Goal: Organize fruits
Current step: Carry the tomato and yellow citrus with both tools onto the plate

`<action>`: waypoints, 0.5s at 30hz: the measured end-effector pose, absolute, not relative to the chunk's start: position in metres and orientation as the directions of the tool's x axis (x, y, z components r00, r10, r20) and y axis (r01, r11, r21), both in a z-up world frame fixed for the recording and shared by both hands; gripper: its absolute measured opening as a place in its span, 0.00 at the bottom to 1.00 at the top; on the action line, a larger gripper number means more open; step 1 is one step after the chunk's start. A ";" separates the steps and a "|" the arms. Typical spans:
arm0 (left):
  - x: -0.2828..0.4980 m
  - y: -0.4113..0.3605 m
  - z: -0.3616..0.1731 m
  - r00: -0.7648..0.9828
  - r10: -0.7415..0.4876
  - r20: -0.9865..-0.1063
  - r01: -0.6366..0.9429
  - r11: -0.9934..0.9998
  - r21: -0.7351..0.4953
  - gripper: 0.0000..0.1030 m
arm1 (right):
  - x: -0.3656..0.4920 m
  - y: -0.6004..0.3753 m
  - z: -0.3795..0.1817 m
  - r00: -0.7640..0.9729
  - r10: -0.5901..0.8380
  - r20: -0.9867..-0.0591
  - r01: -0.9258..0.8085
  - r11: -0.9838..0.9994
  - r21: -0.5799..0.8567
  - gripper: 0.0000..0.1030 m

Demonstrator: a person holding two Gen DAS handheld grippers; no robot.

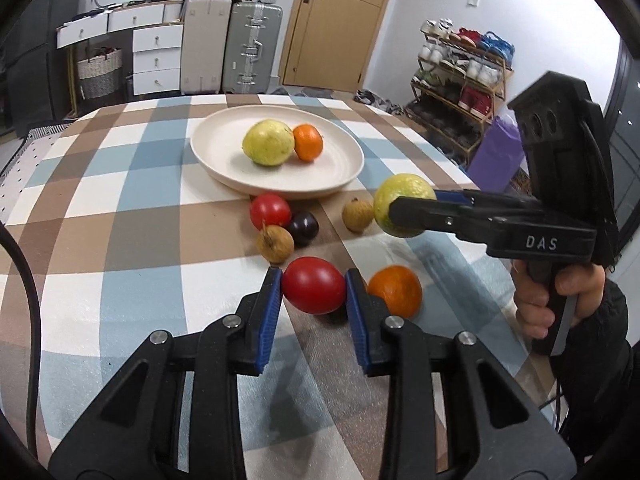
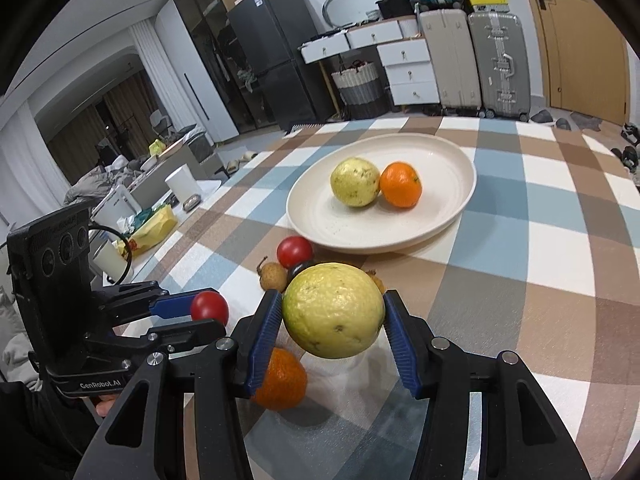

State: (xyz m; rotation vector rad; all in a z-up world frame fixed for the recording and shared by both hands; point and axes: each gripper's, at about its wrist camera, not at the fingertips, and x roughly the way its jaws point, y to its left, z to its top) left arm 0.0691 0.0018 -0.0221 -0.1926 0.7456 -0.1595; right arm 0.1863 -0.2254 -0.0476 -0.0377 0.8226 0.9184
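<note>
My left gripper (image 1: 314, 292) is shut on a red tomato (image 1: 314, 290) just above the checked tablecloth; the same tomato (image 2: 209, 307) shows between the left gripper's blue pads in the right wrist view. My right gripper (image 2: 333, 318) is shut on a yellow-green guava (image 2: 333, 310), lifted off the table; it appears at the right in the left wrist view as the guava (image 1: 402, 210). A cream plate (image 1: 224, 148) farther back holds another guava (image 1: 268, 143) and an orange (image 1: 308, 143). An orange (image 1: 396, 291) lies beside the held tomato.
Loose on the cloth before the plate lie a second tomato (image 1: 270, 211), a dark plum (image 1: 304, 227) and two brown longans (image 1: 275, 243) (image 1: 357, 215). A person's hand (image 1: 536, 304) holds the right gripper's handle. Suitcases, drawers and a shoe rack stand beyond the table.
</note>
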 end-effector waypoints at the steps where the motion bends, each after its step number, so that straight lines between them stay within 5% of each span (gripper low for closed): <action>1: 0.070 0.002 -0.021 0.729 -0.202 -0.654 0.068 0.972 -0.223 0.28 | 0.187 -0.226 -0.047 0.340 0.688 -0.641 -0.714 0.632 0.300 0.51; 15: 0.098 0.010 -0.001 0.787 -0.114 -0.606 0.009 0.985 -0.174 0.28 | 0.194 -0.229 -0.034 0.447 0.643 -0.622 -0.669 0.702 0.245 0.51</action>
